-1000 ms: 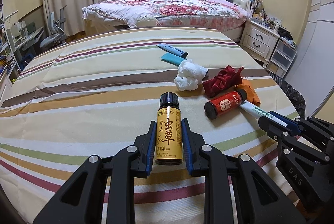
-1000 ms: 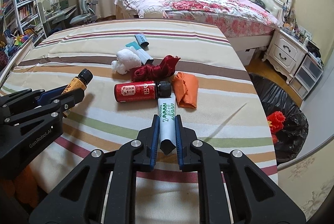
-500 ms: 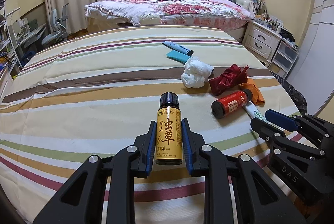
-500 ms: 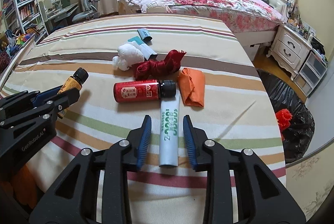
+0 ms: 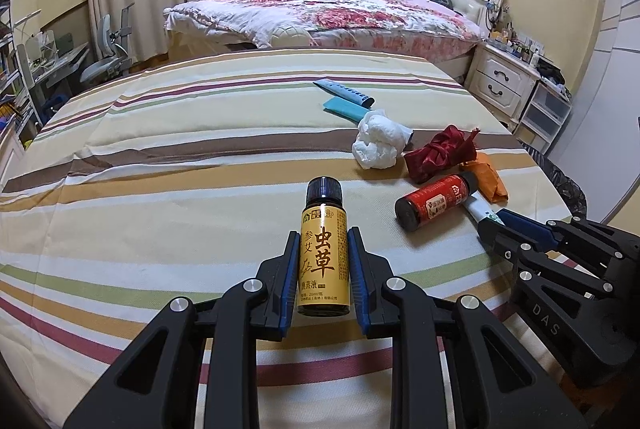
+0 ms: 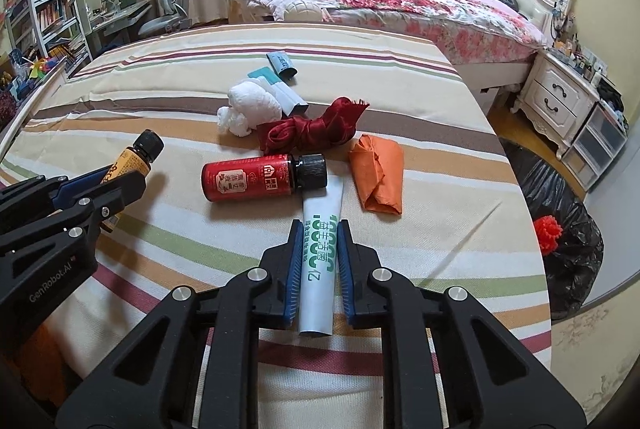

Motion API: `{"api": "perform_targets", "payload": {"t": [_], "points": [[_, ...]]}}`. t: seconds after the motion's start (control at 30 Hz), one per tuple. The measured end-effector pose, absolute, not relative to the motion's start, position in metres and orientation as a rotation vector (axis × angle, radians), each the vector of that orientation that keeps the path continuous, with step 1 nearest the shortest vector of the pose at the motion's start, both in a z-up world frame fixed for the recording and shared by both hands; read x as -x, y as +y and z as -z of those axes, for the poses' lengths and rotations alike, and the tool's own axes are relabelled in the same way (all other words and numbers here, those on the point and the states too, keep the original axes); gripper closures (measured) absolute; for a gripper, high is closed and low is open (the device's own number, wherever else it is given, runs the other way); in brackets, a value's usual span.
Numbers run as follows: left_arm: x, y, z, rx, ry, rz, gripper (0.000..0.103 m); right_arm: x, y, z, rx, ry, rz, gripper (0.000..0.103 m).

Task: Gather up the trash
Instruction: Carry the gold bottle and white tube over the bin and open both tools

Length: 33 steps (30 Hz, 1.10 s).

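Trash bag [image 6: 560, 213] (black) apparently unobstructed beside bedspread [image 6: 420, 133].

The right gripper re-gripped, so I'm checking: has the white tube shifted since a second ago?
No. The white tube still lies with its far end beside the red bottle cap, as before; the right gripper is shut on it.

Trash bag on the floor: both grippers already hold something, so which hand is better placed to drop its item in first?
Right, probably. The black trash bag lies past the table's right edge, on that gripper's side. The right gripper is shut on the white tube; the left gripper, holding the yellow bottle, sits farther away.
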<state>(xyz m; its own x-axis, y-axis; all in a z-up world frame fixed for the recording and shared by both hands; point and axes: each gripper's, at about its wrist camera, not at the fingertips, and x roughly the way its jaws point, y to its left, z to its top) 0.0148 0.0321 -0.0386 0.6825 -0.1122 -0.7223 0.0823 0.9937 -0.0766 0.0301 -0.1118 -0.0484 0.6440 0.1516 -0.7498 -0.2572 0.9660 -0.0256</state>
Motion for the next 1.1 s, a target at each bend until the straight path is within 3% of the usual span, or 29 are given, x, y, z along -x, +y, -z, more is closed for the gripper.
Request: {"api": "perform_targets", "payload": {"t": [0.63,1.1], "points": [[-0.011,0.021,0.021,0.034,0.764,0.144,0.078,-0.030,-0.143,0.019,0.087,0.760,-0.159,0.086],[-0.037,-0.064,-0.008,-0.032,0.682,0.319,0.078,-0.042,-0.233,-0.004,0.009,0.690,0.038,0.086]]}}
